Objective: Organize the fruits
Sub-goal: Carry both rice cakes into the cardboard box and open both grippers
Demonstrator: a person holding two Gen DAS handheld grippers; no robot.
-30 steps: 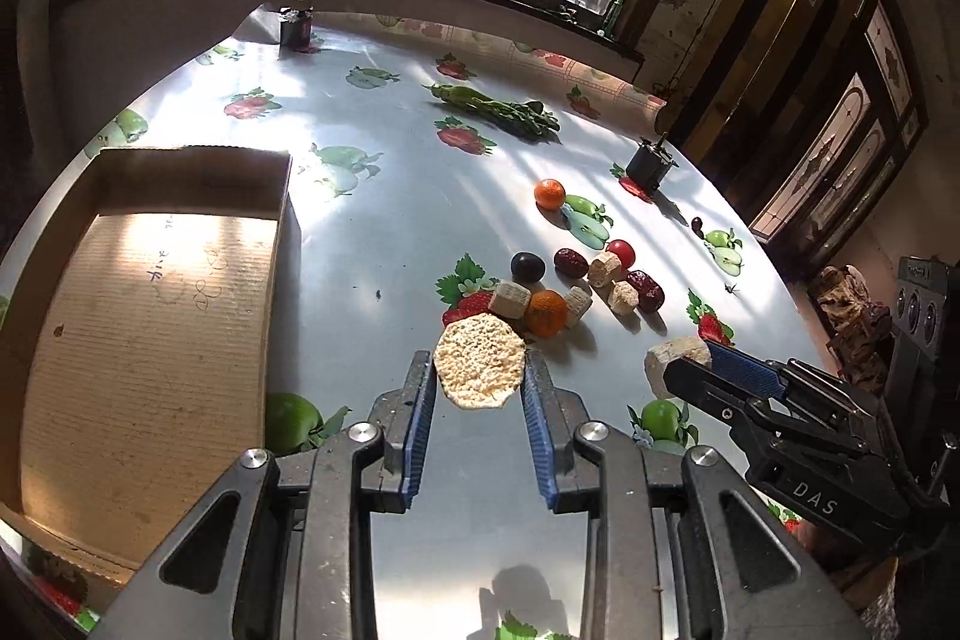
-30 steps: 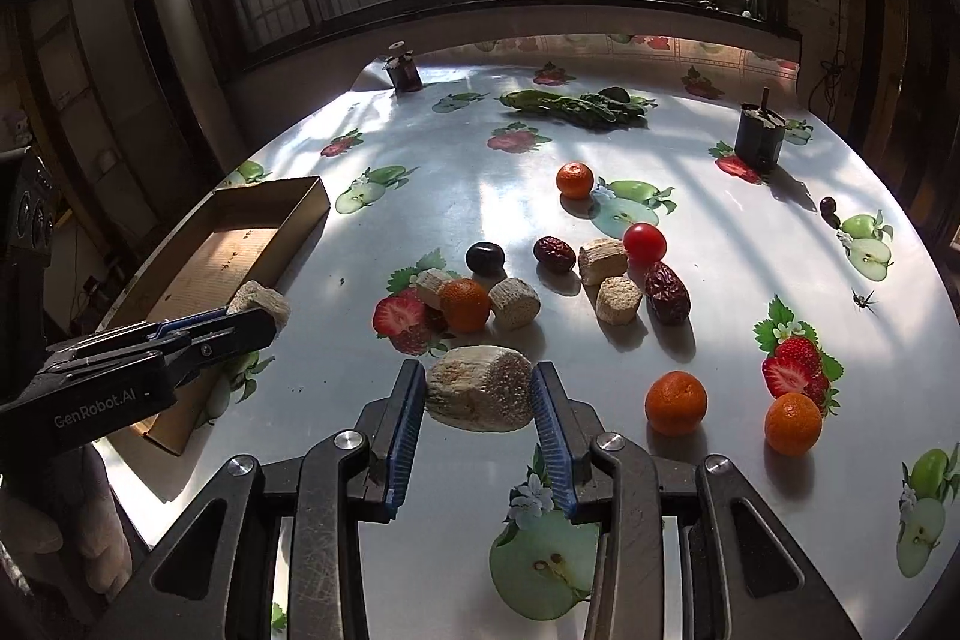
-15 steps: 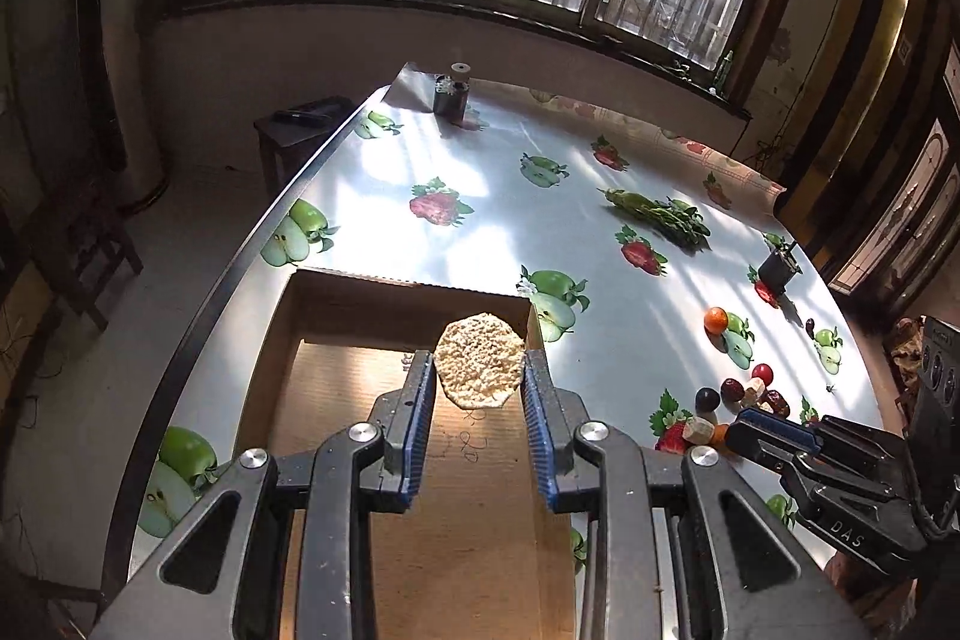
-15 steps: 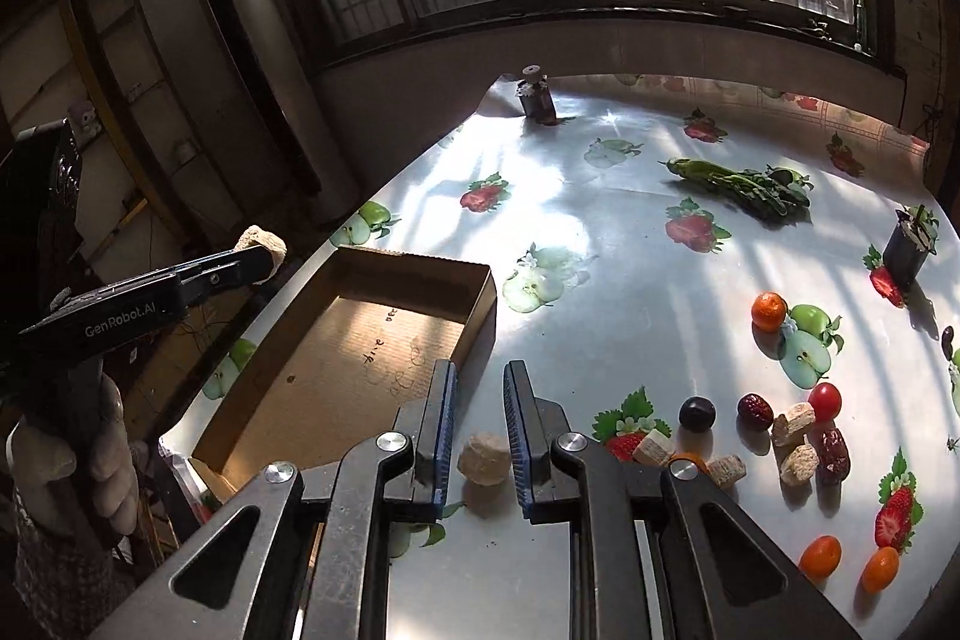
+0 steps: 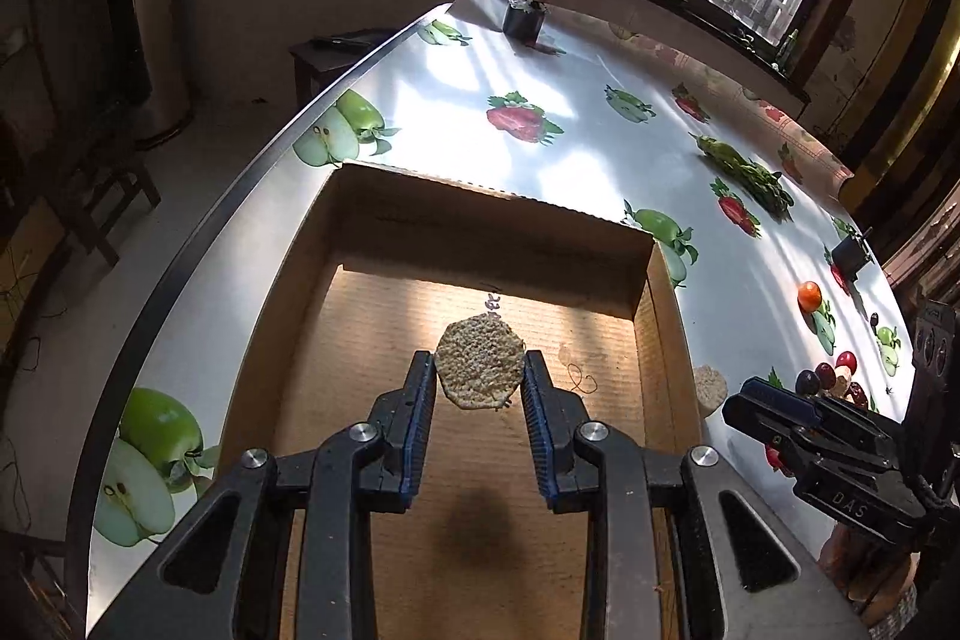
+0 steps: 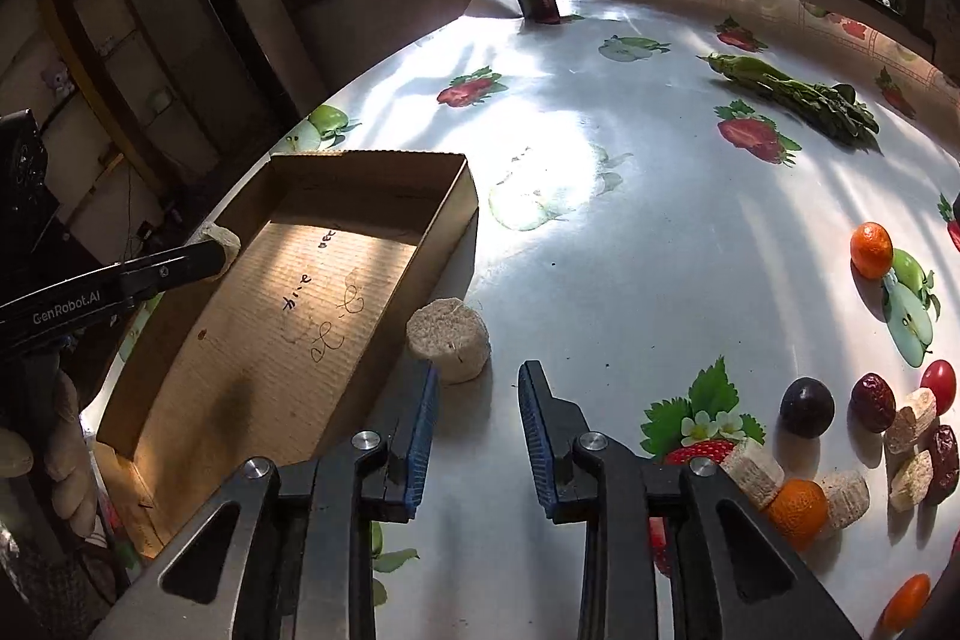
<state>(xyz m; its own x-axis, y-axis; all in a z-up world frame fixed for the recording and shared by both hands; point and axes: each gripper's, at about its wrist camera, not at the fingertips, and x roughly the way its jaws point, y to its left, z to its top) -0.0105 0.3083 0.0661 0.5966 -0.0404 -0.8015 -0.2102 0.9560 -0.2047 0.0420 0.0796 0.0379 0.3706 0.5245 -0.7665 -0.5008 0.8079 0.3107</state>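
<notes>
Left wrist view: my left gripper (image 5: 479,381) is clamped on a flat, grainy round cake (image 5: 478,361), held on edge over the floor of the cardboard box (image 5: 492,220). Both blue pads press its sides; its lower rim hangs free, casting a blurred shadow on the box floor. At the right edge the right gripper (image 5: 741,403) enters side-on; I cannot read its jaws here. A second pale cake (image 5: 709,389) shows just past its tip, partly cut by the box wall. The loose fruit (image 5: 831,379) is a small, crowded cluster on the fruit-print table (image 5: 576,148); I cannot separate the pieces.

Right wrist view: my right gripper (image 6: 478,388) has its jaws opening. The thick cake (image 6: 448,339) lies on the table just beyond the left pad, beside the box's (image 6: 372,172) outer wall, not pinched. Left gripper (image 6: 213,253) reaches in from the left, its cake mostly hidden behind the finger. A gloved hand (image 6: 57,454) is cropped at the frame edge. Fruit (image 6: 807,407) at right, several pieces hidden behind the finger or cut off.
</notes>
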